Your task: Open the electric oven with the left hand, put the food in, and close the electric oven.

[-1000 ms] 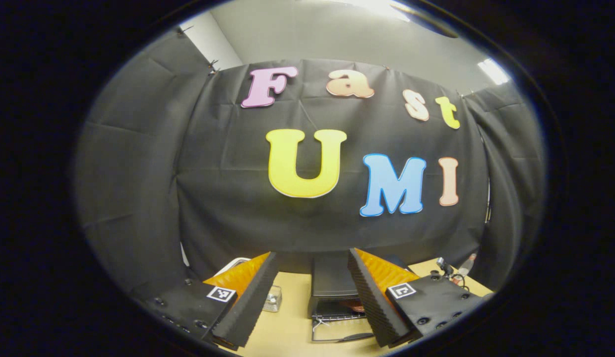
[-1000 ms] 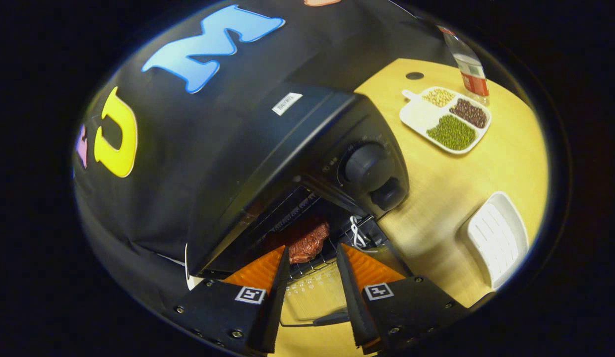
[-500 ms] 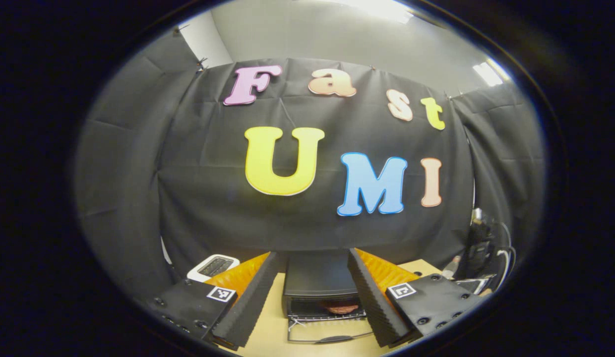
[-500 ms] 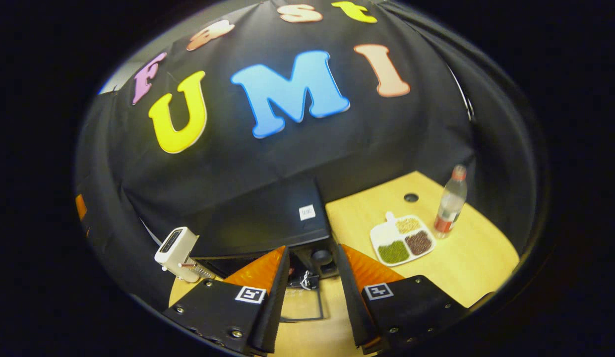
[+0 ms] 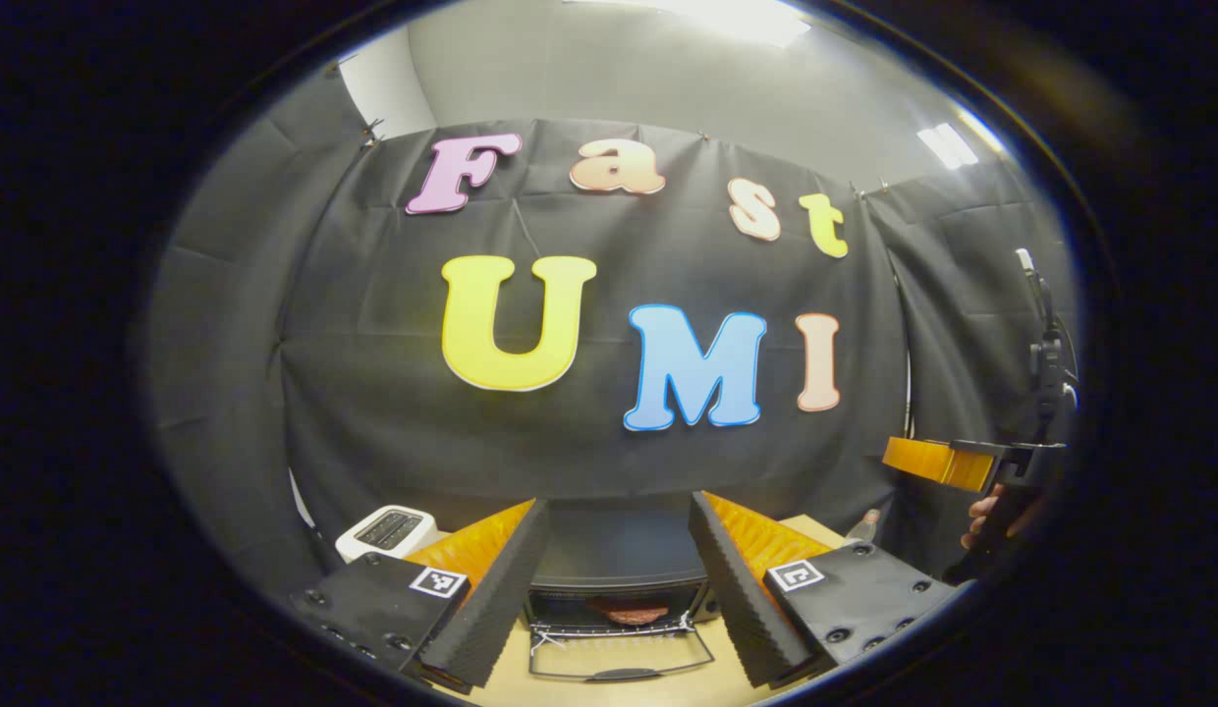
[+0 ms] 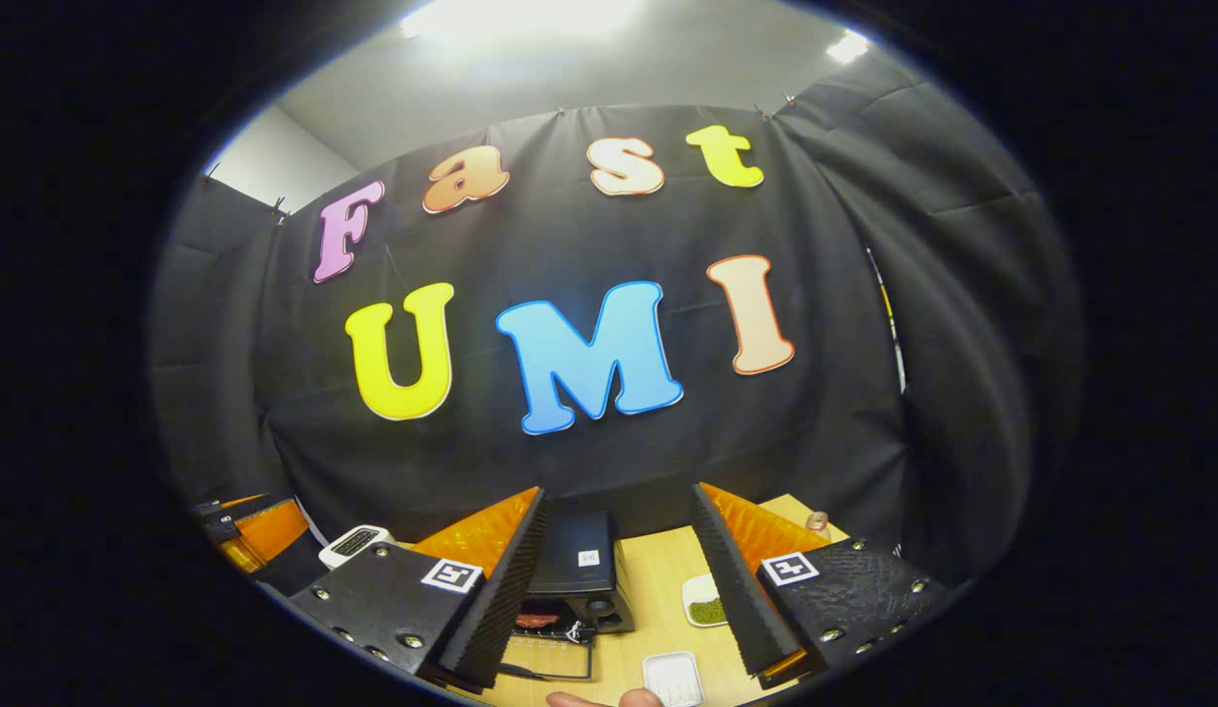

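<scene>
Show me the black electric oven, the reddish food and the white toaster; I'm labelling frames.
Black electric oven [image 5: 614, 550], left gripper view, top panel.
Reddish food [image 5: 629, 611], left gripper view, its middle.
White toaster [image 5: 385, 530], left gripper view, slotted top.

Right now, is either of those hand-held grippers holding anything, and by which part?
Nothing is held. The left hand-held gripper and the right hand-held gripper are both open and empty; the food lies inside the open oven.

We see a light wooden bench. On it: black electric oven with door dropped open, white toaster to its left, divided dish of green beans right of it, white ribbed tray nearer us.
</scene>
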`<state>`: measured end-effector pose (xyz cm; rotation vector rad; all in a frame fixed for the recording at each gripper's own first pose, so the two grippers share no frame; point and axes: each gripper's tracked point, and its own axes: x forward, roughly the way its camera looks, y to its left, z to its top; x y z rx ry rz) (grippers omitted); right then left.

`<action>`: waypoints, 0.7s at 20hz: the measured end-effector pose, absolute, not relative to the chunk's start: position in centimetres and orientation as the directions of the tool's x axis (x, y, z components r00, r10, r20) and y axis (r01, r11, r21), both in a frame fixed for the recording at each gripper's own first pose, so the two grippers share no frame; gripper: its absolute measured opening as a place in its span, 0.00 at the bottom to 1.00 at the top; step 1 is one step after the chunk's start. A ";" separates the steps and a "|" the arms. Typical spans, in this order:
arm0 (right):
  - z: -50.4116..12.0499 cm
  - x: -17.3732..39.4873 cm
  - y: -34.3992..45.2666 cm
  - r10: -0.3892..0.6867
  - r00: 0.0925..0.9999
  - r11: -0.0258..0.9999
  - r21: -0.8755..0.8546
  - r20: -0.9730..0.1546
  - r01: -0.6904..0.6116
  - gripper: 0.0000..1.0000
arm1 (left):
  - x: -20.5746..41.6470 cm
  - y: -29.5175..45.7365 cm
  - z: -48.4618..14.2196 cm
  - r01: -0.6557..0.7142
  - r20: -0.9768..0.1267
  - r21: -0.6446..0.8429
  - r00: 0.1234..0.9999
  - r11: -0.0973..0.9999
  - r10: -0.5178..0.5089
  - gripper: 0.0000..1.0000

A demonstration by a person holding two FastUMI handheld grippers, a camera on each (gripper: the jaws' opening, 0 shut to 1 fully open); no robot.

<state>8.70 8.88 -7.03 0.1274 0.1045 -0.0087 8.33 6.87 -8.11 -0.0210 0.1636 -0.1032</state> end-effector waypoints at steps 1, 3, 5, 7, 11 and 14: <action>-6.5 8.1 8.4 -0.011 0.996 0.994 0.110 -0.087 0.021 0.88 | 8.4 6.3 -7.5 0.107 -0.145 -0.032 0.983 0.994 -0.111 1.00; -5.8 7.3 8.3 -0.010 0.998 0.996 0.090 -0.068 0.016 0.80 | 8.3 5.6 -6.6 0.117 -0.118 -0.028 0.986 0.993 -0.120 1.00; -5.4 6.9 8.2 -0.008 0.999 0.997 0.075 -0.053 0.011 0.88 | 8.4 5.0 -6.6 0.123 -0.106 -0.013 0.987 0.992 -0.123 1.00; -5.6 6.6 8.1 0.000 0.998 0.997 0.078 -0.059 0.005 0.88 | 8.3 4.1 -8.0 0.149 -0.145 -0.019 0.978 0.989 -0.150 1.00; -6.4 6.9 7.5 -0.003 0.997 0.996 0.094 -0.079 0.010 0.88 | 8.1 3.7 -13.7 0.144 -0.296 -0.059 0.943 0.988 -0.155 0.97; -6.8 7.1 6.9 -0.013 0.996 0.995 0.095 -0.083 0.021 0.88 | 7.7 3.8 -18.0 0.124 -0.399 -0.078 0.905 0.989 -0.145 0.95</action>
